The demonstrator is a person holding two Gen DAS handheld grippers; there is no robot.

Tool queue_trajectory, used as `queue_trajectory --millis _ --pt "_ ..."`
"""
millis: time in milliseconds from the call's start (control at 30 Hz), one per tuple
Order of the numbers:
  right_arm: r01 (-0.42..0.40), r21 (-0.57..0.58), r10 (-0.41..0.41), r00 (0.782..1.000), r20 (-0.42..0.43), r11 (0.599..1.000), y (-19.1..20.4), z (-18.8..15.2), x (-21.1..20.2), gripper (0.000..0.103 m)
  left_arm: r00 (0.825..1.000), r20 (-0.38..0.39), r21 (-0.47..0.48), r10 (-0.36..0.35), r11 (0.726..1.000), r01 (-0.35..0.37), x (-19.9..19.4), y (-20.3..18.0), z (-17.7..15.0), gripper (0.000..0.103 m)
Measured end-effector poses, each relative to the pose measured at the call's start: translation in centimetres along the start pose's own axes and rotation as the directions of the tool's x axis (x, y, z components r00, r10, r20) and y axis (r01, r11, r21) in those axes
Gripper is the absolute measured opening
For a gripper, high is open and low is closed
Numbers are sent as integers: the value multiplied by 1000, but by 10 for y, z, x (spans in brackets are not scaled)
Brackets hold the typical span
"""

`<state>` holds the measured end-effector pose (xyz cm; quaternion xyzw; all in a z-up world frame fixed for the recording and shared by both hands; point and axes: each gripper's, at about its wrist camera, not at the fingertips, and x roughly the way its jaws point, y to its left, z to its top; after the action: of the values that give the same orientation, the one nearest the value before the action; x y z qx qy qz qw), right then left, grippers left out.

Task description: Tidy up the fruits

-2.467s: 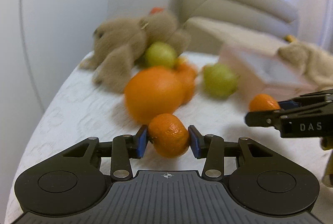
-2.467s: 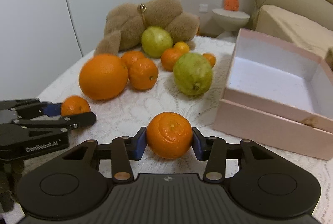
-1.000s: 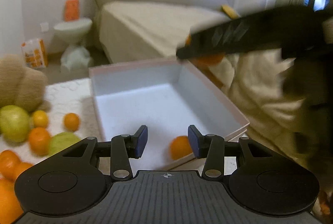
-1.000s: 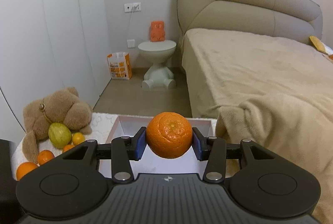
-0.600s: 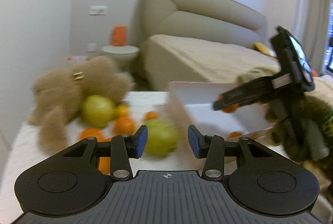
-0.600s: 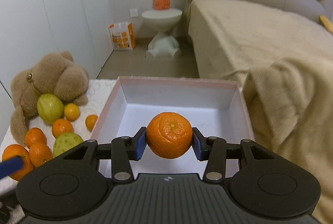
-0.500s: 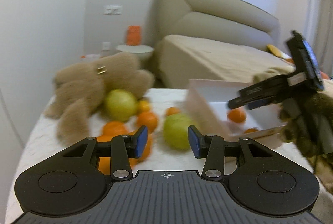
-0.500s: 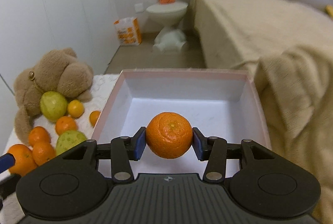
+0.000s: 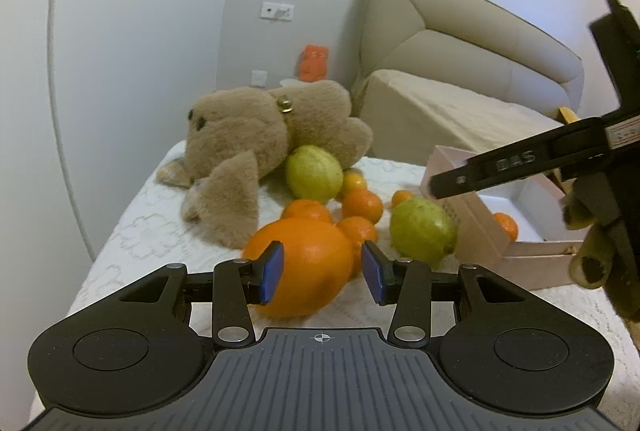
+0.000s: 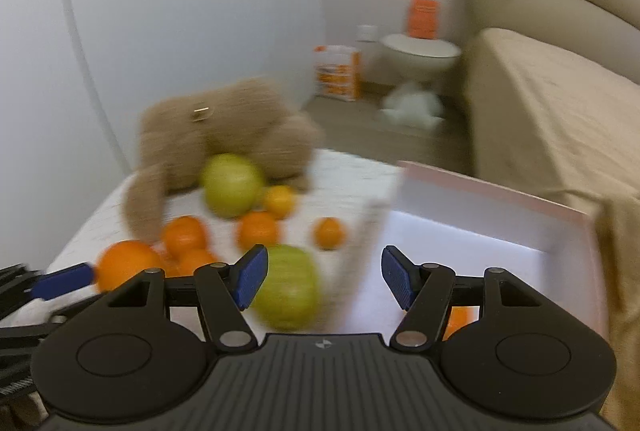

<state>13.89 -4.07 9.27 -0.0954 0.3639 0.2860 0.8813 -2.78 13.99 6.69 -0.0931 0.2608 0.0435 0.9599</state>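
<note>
My left gripper (image 9: 322, 271) is open and holds nothing; a large orange (image 9: 308, 271) lies on the white cloth just beyond its blue pads. Behind the orange lie several tangerines (image 9: 362, 205) and two green fruits (image 9: 314, 173), (image 9: 422, 229). The pink box (image 9: 472, 227) stands to the right with a tangerine (image 9: 506, 225) inside. My right gripper (image 10: 322, 279) hangs over the box's left wall, jaws opening with nothing between them. A green fruit (image 10: 290, 287) lies below its left finger, and a tangerine (image 10: 456, 319) shows in the box (image 10: 500, 199) behind its right finger.
A brown teddy bear (image 9: 260, 139) lies at the back of the table against the fruit pile. A beige bed (image 10: 560, 103) runs along the right, a white stool (image 10: 420, 51) stands on the floor behind. The right gripper (image 9: 440, 187) reaches over the box from the right.
The right gripper let go of its tangerine over the box, widened its jaws and swung left. The left gripper swung from the box to the fruit pile, facing the large orange.
</note>
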Motion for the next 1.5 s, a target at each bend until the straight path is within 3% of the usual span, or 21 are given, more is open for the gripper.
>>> queue_trajectory --millis 167,367,533,600,733,833,1033,1200,1367,1500 --pt "80 -76 -86 994 -69 994 29 3 38 64 1000 -14 -11 12 1000 -13 -3 10 -6 47" --pt "152 -137 -172 974 -147 979 37 -6 71 64 1000 -26 -42 14 999 -15 0 23 -12 47" --pt "219 -256 -253 961 -109 942 57 -19 71 57 999 -39 -50 17 999 -19 2 26 -15 47" --pt "190 -247 -222 969 -110 950 59 -22 64 57 999 -41 -48 16 999 -18 2 25 -16 47" --pt "53 -68 -62 989 -138 996 48 -27 40 57 999 -35 -42 14 999 -16 0 23 -15 47" --pt "-9 -2 9 994 -113 1000 43 -42 14 57 999 -30 -39 15 999 -16 0 22 -14 47" --pt "7 12 -7 999 -51 1000 38 -82 -25 57 999 -31 -14 12 1000 -12 1 12 -15 47" --pt "87 34 -86 996 -28 996 19 -112 -30 57 1000 1 13 17 1000 -17 -2 1 -7 47" --pt "62 73 -66 996 60 995 4 -128 -39 72 1000 6 125 -3 992 2 3 -25 8 47" --pt "42 86 -51 993 102 995 -5 -144 -45 74 999 -36 289 9 957 2 31 -56 19 48"
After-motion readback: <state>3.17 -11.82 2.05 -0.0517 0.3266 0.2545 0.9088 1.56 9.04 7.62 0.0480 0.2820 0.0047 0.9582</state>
